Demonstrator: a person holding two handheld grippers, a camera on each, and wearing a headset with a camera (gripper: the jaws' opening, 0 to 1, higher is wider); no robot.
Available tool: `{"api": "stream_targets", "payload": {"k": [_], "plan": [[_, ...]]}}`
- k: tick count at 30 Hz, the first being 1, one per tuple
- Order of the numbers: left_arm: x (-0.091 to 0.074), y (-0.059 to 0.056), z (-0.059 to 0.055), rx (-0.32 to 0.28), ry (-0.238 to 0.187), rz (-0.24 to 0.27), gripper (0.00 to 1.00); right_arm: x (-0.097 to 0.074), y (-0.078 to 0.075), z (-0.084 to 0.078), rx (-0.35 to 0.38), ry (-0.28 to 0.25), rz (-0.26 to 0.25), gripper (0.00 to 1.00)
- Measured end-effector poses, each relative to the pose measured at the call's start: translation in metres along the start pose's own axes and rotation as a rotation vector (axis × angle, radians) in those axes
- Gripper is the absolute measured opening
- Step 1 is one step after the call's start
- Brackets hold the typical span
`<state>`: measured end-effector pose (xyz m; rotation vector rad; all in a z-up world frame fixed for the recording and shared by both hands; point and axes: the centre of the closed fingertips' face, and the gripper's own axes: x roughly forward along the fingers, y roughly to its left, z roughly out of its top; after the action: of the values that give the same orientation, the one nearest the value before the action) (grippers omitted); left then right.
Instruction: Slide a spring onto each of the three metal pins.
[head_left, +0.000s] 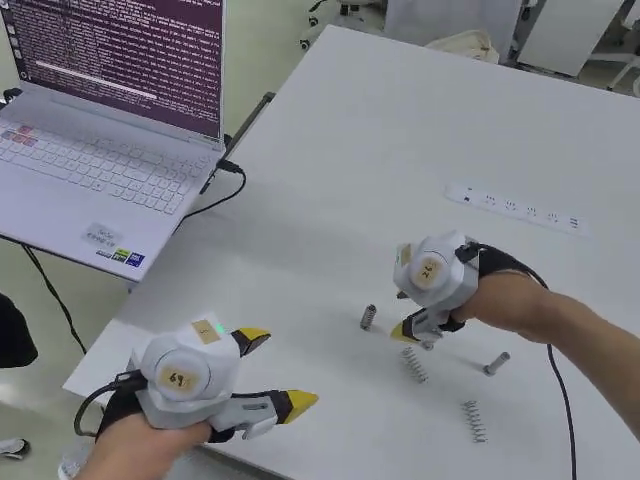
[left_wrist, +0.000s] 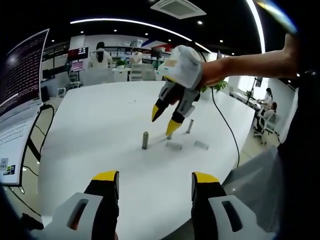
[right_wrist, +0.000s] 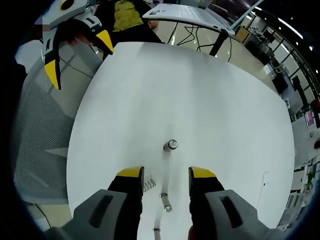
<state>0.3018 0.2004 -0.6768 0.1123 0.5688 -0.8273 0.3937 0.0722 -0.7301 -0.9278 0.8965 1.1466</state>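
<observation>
White surface (head_left: 380, 150), laptop (head_left: 110, 120) at its left: one pin (head_left: 368, 317) stands upright, apparently already carrying a spring. A bare pin (right_wrist: 165, 201) lies under the right gripper (right_wrist: 166, 172) with a loose spring (right_wrist: 148, 185) just beside it, and a third pin (head_left: 496, 363) and a second spring (head_left: 474, 420) lie further right. Both grippers are empty with fingers apart, the left gripper (head_left: 277, 368) waiting well apart at the near edge. Judged to be at the second pin; the next move calls for closing on the loose spring without crushing its coils, then lining it up with the pin's axis.
</observation>
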Motion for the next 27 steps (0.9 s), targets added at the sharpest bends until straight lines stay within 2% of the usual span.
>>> {"api": "stream_targets", "payload": {"k": [6,16,21,23,27], "plan": [[0.002,-0.002,0.001,0.003,0.002,-0.005,0.54,-0.003,0.006,-0.002,0.056,-0.036,-0.027,0.35],[0.006,-0.005,0.003,-0.003,-0.001,-0.001,0.54,-0.012,0.019,-0.002,0.151,-0.134,-0.104,0.35],[0.01,-0.008,0.007,0.008,0.004,-0.014,0.54,-0.019,0.023,-0.008,0.233,-0.186,-0.139,0.36],[0.011,-0.009,0.008,0.007,0.004,-0.019,0.55,-0.02,0.026,-0.012,0.25,-0.191,-0.131,0.36],[0.013,-0.01,0.01,0.013,0.007,-0.025,0.54,-0.022,0.028,-0.02,0.279,-0.203,-0.154,0.36]]}}
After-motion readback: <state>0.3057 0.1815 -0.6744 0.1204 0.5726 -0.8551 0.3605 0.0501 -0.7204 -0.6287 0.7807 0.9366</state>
